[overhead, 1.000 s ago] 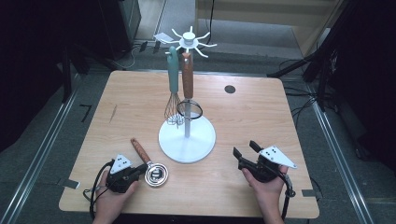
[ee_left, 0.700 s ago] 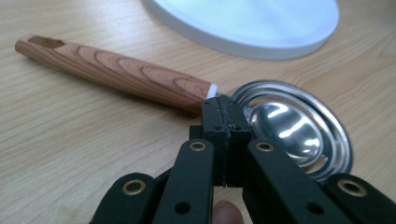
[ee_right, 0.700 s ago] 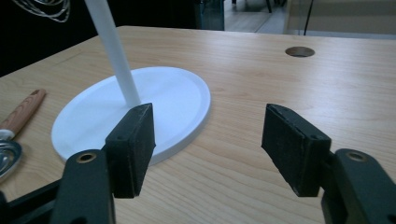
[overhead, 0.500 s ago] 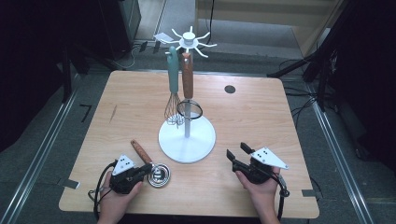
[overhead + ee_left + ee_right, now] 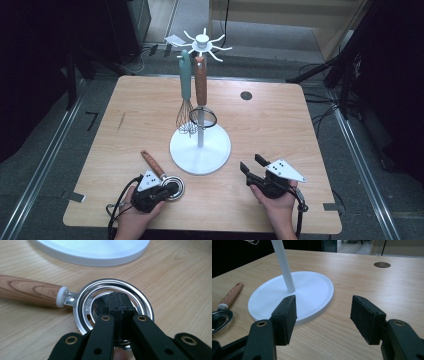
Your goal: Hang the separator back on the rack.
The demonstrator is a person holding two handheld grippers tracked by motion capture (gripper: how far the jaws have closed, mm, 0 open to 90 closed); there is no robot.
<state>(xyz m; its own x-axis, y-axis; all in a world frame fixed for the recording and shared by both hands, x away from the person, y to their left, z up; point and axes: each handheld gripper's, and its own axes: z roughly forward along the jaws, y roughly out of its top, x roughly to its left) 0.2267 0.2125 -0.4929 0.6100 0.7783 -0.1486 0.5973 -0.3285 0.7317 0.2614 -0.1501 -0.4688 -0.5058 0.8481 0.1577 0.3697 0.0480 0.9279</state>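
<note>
The slotted skimmer spoon (image 5: 113, 307) lay flat on the wooden table (image 5: 280, 125), near its front edge, just in front of the white round base of the utensil stand (image 5: 200, 150). Its wood-grain handle (image 5: 27, 291) pointed away from me and to the left, lying on the table beside the base. My left claw (image 5: 167, 189) was pressed down over the steel bowl, its jaws drawn together with no gap between the pads; they sat on the metal, and I could not tell whether they actually pinched it. My right claw (image 5: 323, 315) hovered above bare tabletop, well apart from the spoon, jaws spread wide and holding nothing. On the stand hung a teal-handled whisk (image 5: 186, 95) and a brown-handled utensil (image 5: 201, 87).
</note>
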